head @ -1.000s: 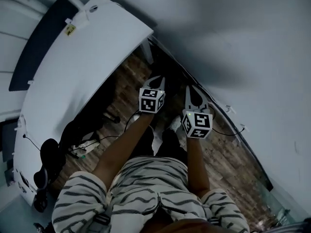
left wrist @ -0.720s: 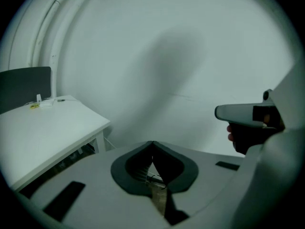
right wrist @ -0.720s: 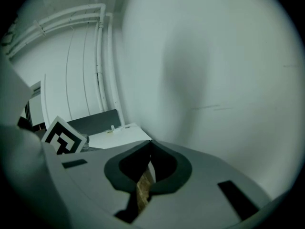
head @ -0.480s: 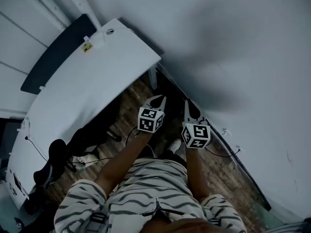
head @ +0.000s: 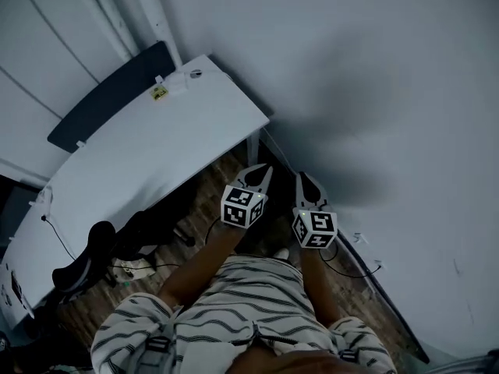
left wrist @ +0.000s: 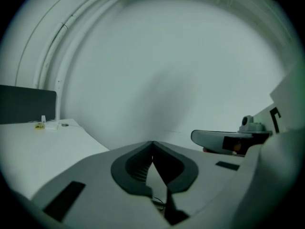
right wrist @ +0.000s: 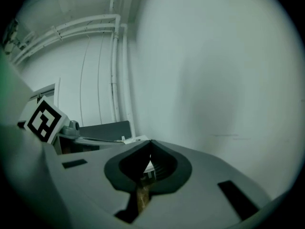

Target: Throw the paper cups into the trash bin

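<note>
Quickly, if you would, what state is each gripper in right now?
Left gripper: jaws closed, nothing between them.
Right gripper: jaws closed, nothing between them.

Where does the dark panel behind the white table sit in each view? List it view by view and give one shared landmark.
Head view: dark panel, upper left, along the table's far edge.
Left gripper view: dark panel, at the left edge, mid-height.
Right gripper view: dark panel, left of centre, mid-height.
Shared landmark: the white table in front of it, broad in the left gripper view, only a sliver in the right.
</note>
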`<state>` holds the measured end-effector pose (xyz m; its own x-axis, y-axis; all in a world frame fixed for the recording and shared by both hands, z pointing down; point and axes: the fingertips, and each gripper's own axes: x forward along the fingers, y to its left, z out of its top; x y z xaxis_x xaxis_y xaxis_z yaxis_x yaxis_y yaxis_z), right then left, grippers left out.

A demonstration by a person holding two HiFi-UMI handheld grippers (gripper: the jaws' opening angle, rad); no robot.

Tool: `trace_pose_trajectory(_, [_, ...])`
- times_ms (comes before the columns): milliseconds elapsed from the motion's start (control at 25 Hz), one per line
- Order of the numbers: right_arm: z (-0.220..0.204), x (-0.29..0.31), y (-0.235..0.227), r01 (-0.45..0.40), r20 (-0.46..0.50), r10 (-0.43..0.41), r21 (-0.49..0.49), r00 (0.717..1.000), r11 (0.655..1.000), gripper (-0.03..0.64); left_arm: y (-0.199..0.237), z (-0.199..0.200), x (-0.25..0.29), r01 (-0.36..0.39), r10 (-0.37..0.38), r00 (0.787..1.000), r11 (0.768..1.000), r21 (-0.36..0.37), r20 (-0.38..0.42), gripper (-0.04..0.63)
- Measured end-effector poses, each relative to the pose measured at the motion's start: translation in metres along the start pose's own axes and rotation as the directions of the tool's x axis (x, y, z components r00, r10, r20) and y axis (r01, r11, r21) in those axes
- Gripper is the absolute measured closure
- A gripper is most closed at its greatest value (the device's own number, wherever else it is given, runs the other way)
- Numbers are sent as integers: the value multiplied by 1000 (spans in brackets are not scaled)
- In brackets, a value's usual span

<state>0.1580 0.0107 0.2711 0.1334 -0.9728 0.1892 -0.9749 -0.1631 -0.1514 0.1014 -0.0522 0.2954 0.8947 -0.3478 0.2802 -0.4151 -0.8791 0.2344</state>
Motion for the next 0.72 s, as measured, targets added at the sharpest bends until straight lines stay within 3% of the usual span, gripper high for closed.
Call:
trace_pose_trajectory(160, [12, -4, 11, -19, 18, 20, -16, 1000, 1000, 607, -1, 21, -18, -21, 20, 998, 1000, 7, 55, 572])
trace_pose_trajectory(320, [28, -3, 26, -54, 41, 56, -39, 998, 998, 607, -1, 42, -36, -57, 48, 990, 996, 67, 132, 572])
trace_pose_trajectory(720, [44, -13, 42, -97, 88, 103, -68, 991, 993, 607, -11, 59, -56, -94, 73, 978, 991, 96, 197, 572])
